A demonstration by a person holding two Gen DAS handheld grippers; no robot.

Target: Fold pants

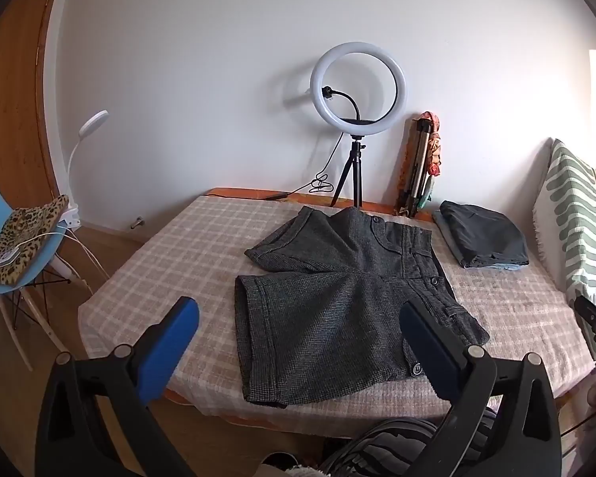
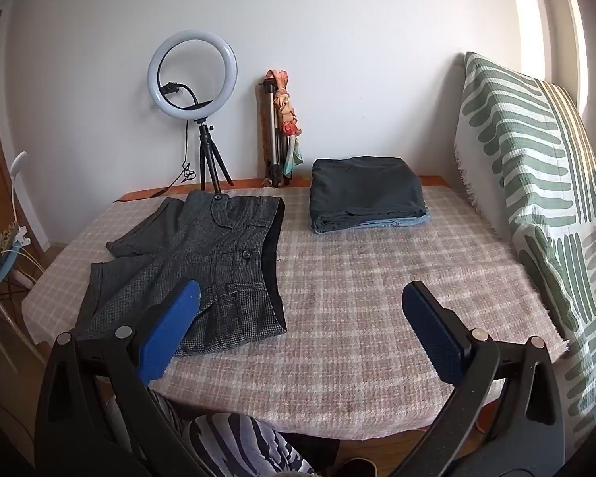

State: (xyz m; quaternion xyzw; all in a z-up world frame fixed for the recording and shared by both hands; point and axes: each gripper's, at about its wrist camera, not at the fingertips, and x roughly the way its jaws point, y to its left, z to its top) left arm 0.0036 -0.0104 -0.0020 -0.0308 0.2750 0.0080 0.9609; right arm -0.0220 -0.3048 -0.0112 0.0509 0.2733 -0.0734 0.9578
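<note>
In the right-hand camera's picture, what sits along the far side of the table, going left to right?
Ring light → folded tripod → dark folded stack → green-striped cushion.

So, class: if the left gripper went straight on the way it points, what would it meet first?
Probably the grey shorts lying flat on the checked cloth; its open jaws frame them. Depth is unclear.

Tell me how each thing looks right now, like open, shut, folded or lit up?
Left tool: open, holding nothing.
Right tool: open, holding nothing.
Grey shorts: spread flat on the table, not folded yet.
Dark pants: folded, on top of something light blue.
Ring light: lit, upright on its tripod.
Pillow: leaning upright.
</note>
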